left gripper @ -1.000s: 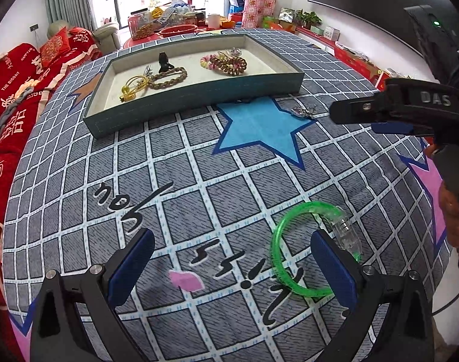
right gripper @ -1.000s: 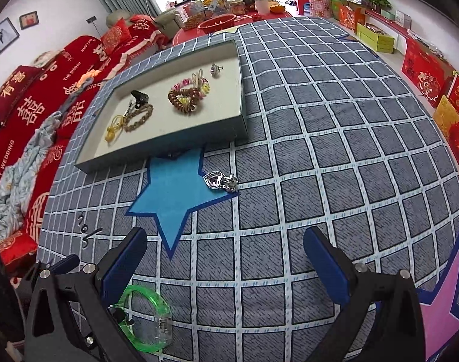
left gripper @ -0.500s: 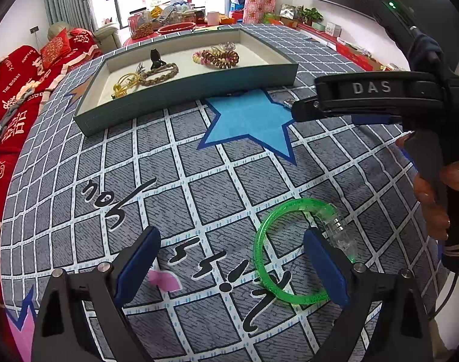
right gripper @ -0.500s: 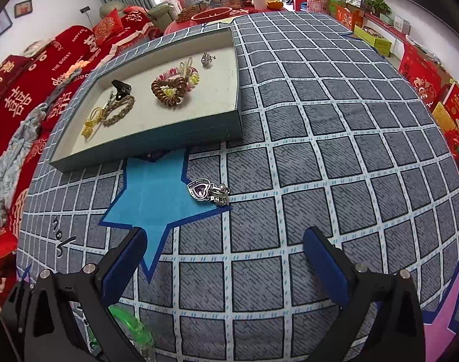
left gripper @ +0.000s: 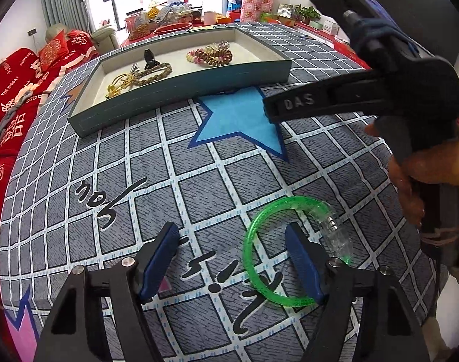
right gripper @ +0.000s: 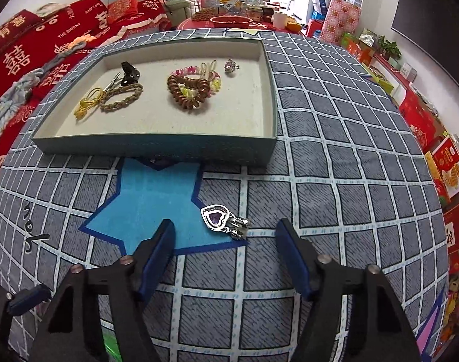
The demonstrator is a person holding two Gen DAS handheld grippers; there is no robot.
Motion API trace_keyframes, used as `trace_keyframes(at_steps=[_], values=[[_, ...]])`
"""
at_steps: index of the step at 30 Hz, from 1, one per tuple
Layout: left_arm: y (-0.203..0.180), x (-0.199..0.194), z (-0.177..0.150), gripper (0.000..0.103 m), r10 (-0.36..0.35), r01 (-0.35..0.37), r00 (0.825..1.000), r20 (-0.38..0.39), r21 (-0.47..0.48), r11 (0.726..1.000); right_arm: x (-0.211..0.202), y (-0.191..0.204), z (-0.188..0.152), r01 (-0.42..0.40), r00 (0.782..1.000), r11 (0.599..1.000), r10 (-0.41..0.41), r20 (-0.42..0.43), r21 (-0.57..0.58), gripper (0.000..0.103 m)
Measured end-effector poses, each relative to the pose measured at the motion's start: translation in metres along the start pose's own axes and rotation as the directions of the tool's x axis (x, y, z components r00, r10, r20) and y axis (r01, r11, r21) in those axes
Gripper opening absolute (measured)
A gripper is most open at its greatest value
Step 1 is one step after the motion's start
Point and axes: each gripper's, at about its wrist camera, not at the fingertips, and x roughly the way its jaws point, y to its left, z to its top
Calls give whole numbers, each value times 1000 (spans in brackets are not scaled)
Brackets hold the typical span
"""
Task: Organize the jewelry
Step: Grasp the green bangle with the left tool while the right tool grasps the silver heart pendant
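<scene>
A green bangle (left gripper: 261, 230) with a clear clasp lies flat on the grid-patterned tablecloth. My left gripper (left gripper: 231, 235) is open; its right finger (left gripper: 302, 259) stands inside the bangle's ring and its left finger outside it. A silver heart pendant with a purple stone (right gripper: 222, 218) lies at the blue star's edge. My right gripper (right gripper: 225, 232) is open and straddles the pendant just in front of its fingertips. The teal jewelry tray (right gripper: 157, 147) behind holds hair ties, a braided bracelet, a black clip and a ring; it also shows in the left wrist view (left gripper: 181, 90).
The right gripper's body (left gripper: 365, 99) and the hand holding it reach across the right of the left wrist view. A red sofa (right gripper: 33, 45) runs along the table's left side. Boxes and packages (right gripper: 441, 150) stand past the right edge.
Both grippers have moved forward and down. The left one's fingers have narrowed, the right finger now inside the bangle. The right gripper has closed in on the pendant, fingers narrower.
</scene>
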Motion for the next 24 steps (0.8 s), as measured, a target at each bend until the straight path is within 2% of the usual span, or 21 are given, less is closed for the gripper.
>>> trace_keyframes(at_steps=[1, 3, 7, 8, 11, 14, 16, 19, 22, 24], values=[[-1, 0, 0, 85, -1, 1, 1000, -1, 0, 1000, 0, 1, 1, -3, 1000, 1000, 3, -1, -2, 64], [-4, -1, 0, 85, -1, 1, 1000, -3, -1, 1000, -1, 3, 2, -4, 1000, 1000, 4, -1, -4, 51], [-4, -2, -1, 85, -3, 3, 1000, -7, -3, 1000, -2, 2, 2, -2, 1000, 1000, 2, -1, 3, 37], [-5, -3, -1, 77, -11, 11, 1000, -5, 3, 1000, -3, 1, 3, -1, 1000, 1000, 1, -1, 5, 33], [-8, -6, 0, 53, -29, 29, 1000, 2, 26, 999, -3, 0, 2, -5, 1000, 1000, 5, 2, 14, 32], [-8, -7, 1, 40, -38, 38, 999, 3, 31, 999, -4, -1, 1, -8, 1000, 1000, 8, 8, 21, 31], [-8, -8, 2, 23, -49, 49, 999, 2, 31, 998, -5, -2, -1, -16, 1000, 1000, 16, 9, 27, 31], [-5, -9, 2, 20, -80, 80, 997, 1, 11, 997, -8, -5, -4, -33, 999, 999, 32, 9, 35, 31], [-2, -10, 1, 20, -88, 88, 996, 1, -4, 996, -14, -9, -7, -55, 998, 997, 54, 17, 50, 25], [0, -10, 2, 21, -89, 89, 996, 5, -8, 996, -18, -13, -9, -69, 998, 996, 68, 18, 63, 7]])
